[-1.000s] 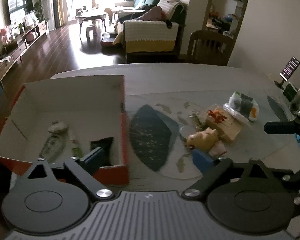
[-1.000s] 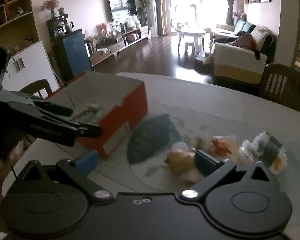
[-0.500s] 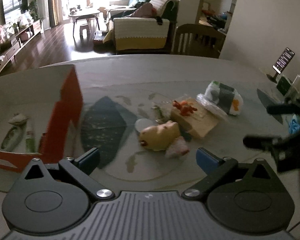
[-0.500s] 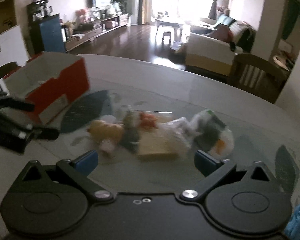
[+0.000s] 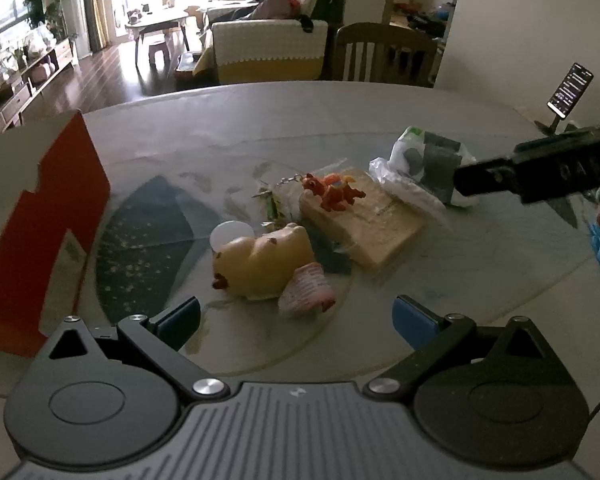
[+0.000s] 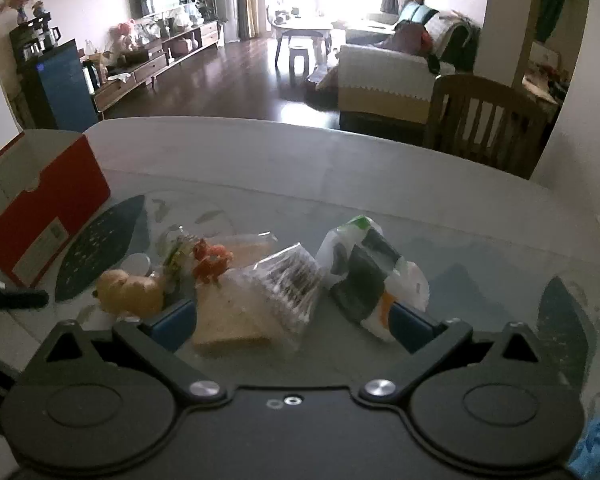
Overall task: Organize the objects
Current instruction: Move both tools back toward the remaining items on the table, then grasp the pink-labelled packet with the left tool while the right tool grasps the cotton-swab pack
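**Both grippers poised over the clutter**

The left hand-held gripper (image 5: 296,314) hangs with its jaws spread wide and empty, just short of a yellow squishy toy (image 5: 262,266) on the bench (image 5: 240,120). The right hand-held gripper (image 6: 294,320) is likewise released, its fingers either side of a clear bag of cotton swabs (image 6: 288,280) and a tan block (image 6: 230,316). A small orange toy (image 5: 334,192) lies on that block. The red box (image 5: 46,232) stands at the left, apart from the pile.
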Demonstrator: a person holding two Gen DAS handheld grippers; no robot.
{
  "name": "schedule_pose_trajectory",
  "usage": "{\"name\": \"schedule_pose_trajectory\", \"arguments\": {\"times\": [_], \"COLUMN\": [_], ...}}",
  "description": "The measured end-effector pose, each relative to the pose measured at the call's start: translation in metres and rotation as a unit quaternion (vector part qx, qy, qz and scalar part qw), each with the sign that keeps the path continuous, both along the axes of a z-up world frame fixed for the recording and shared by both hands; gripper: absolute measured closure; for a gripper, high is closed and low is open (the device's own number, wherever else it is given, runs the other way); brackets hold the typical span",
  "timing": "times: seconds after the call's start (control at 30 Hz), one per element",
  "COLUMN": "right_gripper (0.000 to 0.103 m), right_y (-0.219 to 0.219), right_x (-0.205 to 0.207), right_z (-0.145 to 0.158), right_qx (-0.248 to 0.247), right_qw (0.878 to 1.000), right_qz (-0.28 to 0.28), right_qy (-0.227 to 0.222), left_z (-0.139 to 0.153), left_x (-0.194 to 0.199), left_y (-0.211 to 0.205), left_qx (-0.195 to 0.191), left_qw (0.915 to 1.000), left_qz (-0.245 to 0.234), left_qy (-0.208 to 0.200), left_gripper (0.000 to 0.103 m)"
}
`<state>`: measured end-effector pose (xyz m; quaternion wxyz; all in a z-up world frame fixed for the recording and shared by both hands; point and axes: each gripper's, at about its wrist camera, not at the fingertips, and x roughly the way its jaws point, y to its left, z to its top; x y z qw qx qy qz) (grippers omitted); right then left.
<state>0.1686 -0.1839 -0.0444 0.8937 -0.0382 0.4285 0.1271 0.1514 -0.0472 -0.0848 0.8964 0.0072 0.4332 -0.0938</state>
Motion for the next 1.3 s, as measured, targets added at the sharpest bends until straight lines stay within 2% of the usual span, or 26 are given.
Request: {"name": "schedule_pose_trajectory", "arguments": {"times": [0.2,0.5,0.73,0.77,0.93,1.0,1.07,1.13,1.3], "right_gripper": [0.001,0.001,0.006,0.010,0.019,0.024,0.029,0.035,0.047], "right_y": [0.006,0.004,-0.002,-0.004,-0.015,-0.016,-0.016,-0.016,-0.017], "right_x": [0.030,0.068,0.082,0.084,0.089,0.089,0.087,0.086,0.083], "right_z": [-0.015,-0.035,-0.053,-0.055,-0.065,-0.068,-0.068,-0.068,-0.063], "right_qx": [0.000,0.047,0.080,0.085,0.113,0.113,0.115,0.121,0.121], "right_qw": [0.999,0.992,0.984,0.983,0.972,0.971,0.970,0.969,0.971], "right_qz": [-0.023,-0.078,-0.097,-0.102,-0.132,-0.134,-0.133,-0.133,-0.122], "right_qy": [0.029,0.084,0.124,0.129,0.159,0.164,0.167,0.171,0.167], "left_z": [-0.012,-0.023,-0.026,-0.026,-0.031,-0.031,-0.031,-0.033,-0.034], "left_x": [0.008,0.016,0.020,0.020,0.023,0.023,0.023,0.025,0.027], "left_y": [-0.007,-0.010,-0.020,-0.022,-0.024,-0.025,-0.026,-0.024,-0.021], "left_qx": [-0.001,-0.005,-0.004,-0.002,-0.002,0.001,-0.001,-0.003,-0.006], "left_qw": [1.0000,0.9998,0.9999,0.9999,1.0000,1.0000,1.0000,1.0000,0.9999], "left_qz": [0.004,0.017,0.004,0.003,-0.001,0.001,0.001,0.004,0.009], "left_qy": [-0.001,-0.006,-0.013,-0.013,-0.002,-0.003,-0.003,0.002,0.010], "left_gripper": [0.000,0.000,0.002,0.004,0.025,0.029,0.038,0.052,0.069]}}
